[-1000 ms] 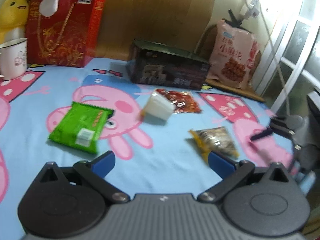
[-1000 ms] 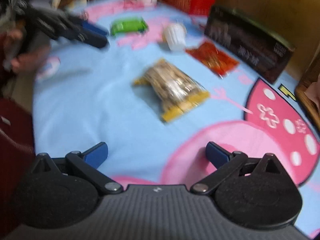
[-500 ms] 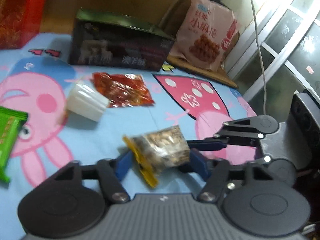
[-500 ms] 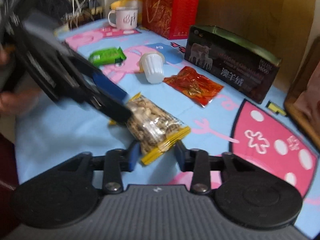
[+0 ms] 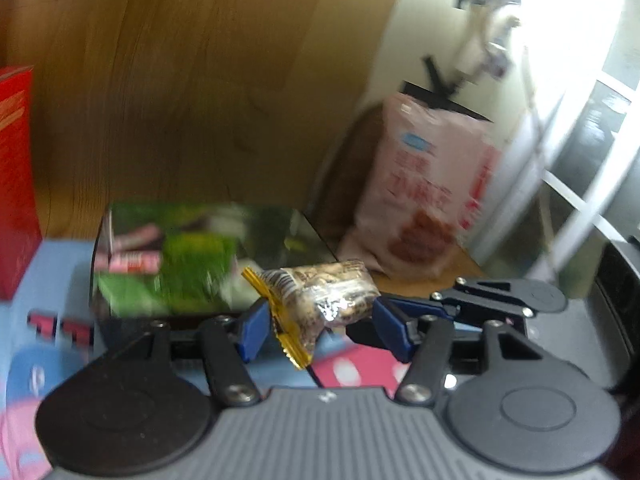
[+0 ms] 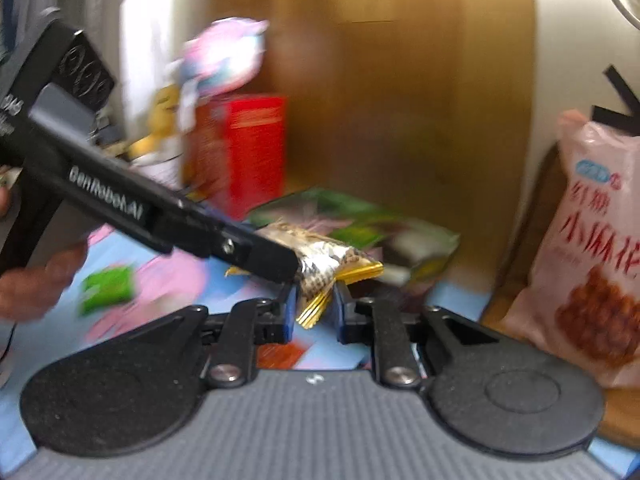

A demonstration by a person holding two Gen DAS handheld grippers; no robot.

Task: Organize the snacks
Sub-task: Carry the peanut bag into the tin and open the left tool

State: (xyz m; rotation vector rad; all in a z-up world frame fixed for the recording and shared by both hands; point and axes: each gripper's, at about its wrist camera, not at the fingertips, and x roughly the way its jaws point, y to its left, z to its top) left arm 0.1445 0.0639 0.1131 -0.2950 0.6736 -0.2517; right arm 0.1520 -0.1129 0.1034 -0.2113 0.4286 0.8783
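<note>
Left wrist view: left claw (image 5: 320, 326) was closed on a clear nut packet (image 5: 324, 300) with yellow crimped ends, held between its blue pads above the blue cartoon cloth (image 5: 60, 264). The right claw (image 5: 390, 330) reached in from the right, touching the packet's far end. Behind: dark box (image 5: 192, 260), pink snack bag (image 5: 424, 196), red box (image 5: 16, 184).

Right wrist view: right claw (image 6: 314, 312) was narrowed on the packet's (image 6: 328, 260) yellow end. The left claw's arm crossed from the left, gripping the packet's other end. Green packet (image 6: 108, 288) lay on the cloth.
</note>
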